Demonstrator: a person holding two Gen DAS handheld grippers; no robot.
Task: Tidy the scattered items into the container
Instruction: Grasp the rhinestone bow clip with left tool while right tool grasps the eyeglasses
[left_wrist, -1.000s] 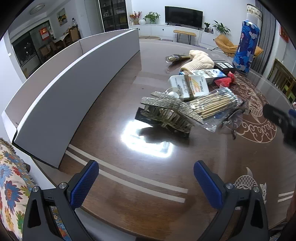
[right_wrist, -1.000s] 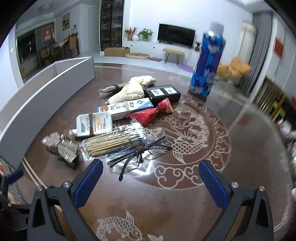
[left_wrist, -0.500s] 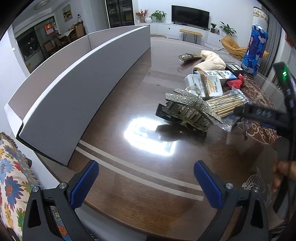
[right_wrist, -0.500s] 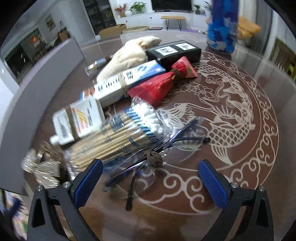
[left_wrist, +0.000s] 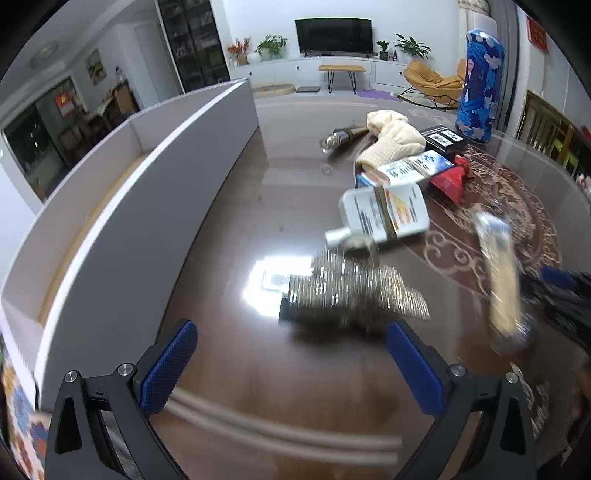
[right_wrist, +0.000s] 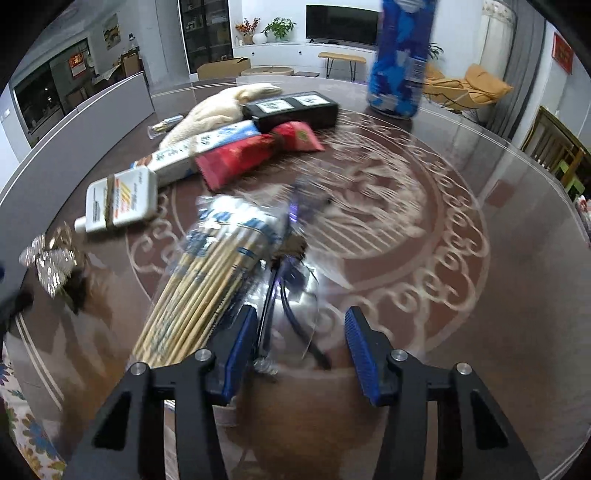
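**Right gripper closing over glasses on the dragon-pattern table**

Glossy dark brown tabletop with a pale dragon medallion (right_wrist: 424, 229) fills both views, a living room with a television behind it. Along its nine o'clock edge runs the long grey open-topped container with white rims (left_wrist: 155, 192).

Tilted steeply down at the table, the right gripper (right_wrist: 299, 343) has its blue-padded jaws closing around the clear-lensed glasses with dark arms (right_wrist: 291, 295); the lens and arms lie between the pads, and the left pad looks to be against them, though blur hides whether both pads press. Just at ten o'clock of the glasses, touching them, lies a clear bag of bamboo sticks and cotton swabs (right_wrist: 210, 277).

Also angled down, the left gripper (left_wrist: 291, 365) stands wide open with nothing between its pads, low over bare table. Just beyond it, at twelve o'clock, sits a glittery silver bow-shaped piece (left_wrist: 354, 291), blurred.

Farther back lie a white flat bottle with a printed label (left_wrist: 384, 214), a blue-and-white long box (left_wrist: 406, 170), a red foil packet (right_wrist: 251, 155), a black box with white labels (right_wrist: 295, 110), cream knitted gloves (left_wrist: 391, 136) and a tall blue patterned cylinder (left_wrist: 480, 85).
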